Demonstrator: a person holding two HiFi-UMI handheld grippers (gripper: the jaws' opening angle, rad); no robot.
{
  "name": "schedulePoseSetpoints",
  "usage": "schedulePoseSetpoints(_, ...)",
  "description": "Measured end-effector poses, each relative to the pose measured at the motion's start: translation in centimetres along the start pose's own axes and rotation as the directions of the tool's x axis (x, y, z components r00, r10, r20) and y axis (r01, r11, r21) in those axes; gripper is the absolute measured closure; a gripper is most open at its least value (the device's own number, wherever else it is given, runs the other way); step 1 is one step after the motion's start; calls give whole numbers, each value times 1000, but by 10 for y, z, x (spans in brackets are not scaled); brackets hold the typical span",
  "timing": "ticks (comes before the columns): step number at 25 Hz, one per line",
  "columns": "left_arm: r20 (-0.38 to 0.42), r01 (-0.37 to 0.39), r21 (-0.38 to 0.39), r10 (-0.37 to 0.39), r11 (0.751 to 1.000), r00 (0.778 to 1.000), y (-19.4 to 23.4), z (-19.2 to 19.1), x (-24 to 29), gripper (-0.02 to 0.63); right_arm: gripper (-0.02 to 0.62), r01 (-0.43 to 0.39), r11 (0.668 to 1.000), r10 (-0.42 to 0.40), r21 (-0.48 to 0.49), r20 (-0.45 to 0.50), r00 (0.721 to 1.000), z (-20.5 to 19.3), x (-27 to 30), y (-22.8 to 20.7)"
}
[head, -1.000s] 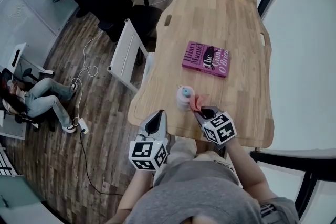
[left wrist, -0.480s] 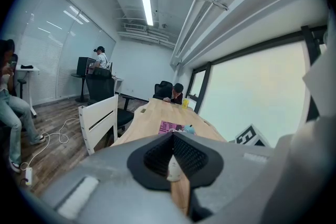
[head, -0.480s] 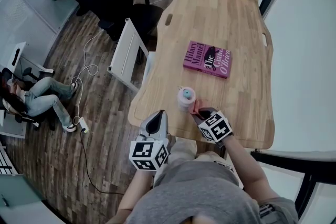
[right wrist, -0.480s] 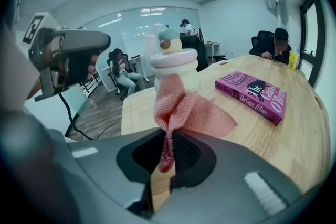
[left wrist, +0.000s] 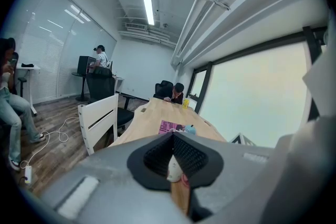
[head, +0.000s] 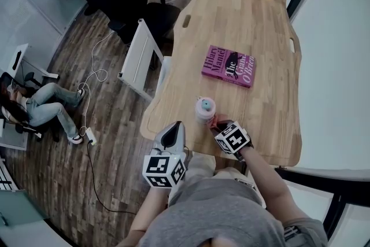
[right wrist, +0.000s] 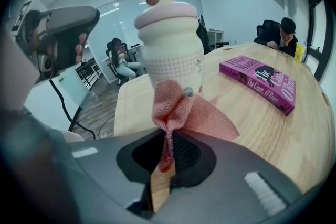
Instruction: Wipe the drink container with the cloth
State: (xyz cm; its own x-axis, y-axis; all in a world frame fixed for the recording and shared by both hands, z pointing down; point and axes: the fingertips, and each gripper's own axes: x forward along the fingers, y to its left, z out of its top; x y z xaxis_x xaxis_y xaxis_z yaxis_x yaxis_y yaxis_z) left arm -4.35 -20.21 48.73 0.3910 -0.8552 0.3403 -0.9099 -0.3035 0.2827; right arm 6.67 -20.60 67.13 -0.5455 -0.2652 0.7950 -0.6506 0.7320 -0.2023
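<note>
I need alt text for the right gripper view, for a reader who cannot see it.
The right gripper, shut on a pink cloth, holds it against a cream container with a pink lid. A pink book lies on the wooden table at right.

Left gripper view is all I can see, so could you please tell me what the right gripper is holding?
Observer: The right gripper is shut on a pink cloth.
Operator: Thank you. Where does the cloth reach?
Observer: It bunches against the lower side of the upright drink container.
Operator: And where is my left gripper?
Observer: The head view shows the left gripper at the near edge of the table, left of the container, not touching it.
</note>
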Motion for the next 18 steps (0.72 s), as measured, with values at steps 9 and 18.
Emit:
schedulePoseSetpoints(9, 0, -5, 2, 5, 1000, 1000, -2, 0, -1, 603, 571, 3, 1000, -1, 28, -48, 999, -13, 14, -3)
schedulePoseSetpoints(18, 4, -11, 14, 11, 1000, 1000, -8, -3, -14, 603, 571, 39, 998, -39, 56, -3, 999, -15, 4, -2)
